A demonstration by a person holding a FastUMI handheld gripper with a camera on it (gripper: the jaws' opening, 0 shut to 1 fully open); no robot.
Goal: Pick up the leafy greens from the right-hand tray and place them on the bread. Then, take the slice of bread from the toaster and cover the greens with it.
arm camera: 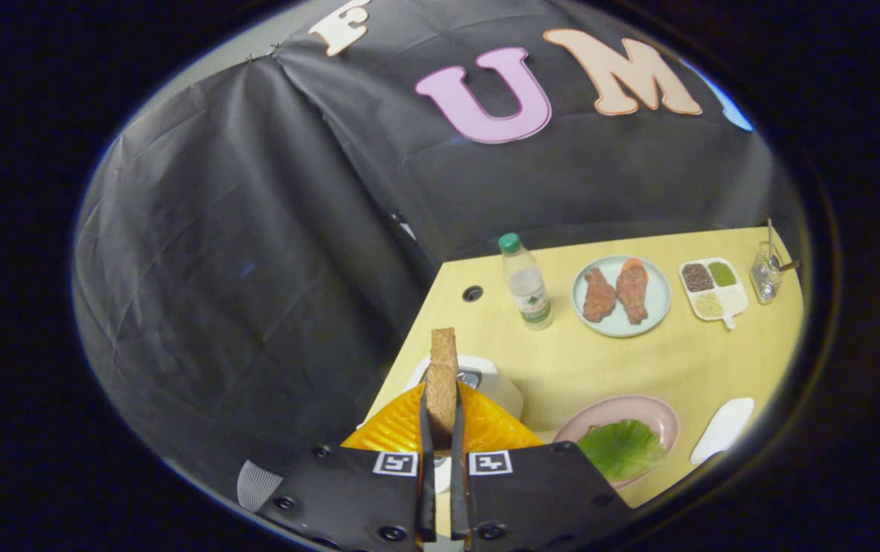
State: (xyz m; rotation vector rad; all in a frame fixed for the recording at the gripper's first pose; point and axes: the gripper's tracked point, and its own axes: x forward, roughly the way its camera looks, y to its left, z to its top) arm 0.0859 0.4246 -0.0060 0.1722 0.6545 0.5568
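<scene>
Tool point(441, 437) clamping upright bread slice point(442, 379), hovering above toaster point(478, 383), greens point(622, 448) lying on pink plate point(651, 410) right of toaster

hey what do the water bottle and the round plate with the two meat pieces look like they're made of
Water bottle: likely clear plastic, see-through body, green cap. Round plate: smooth, matte pale blue-green, probably plastic or ceramic; can't tell which. The gripper is shut on the bread slice.
</scene>
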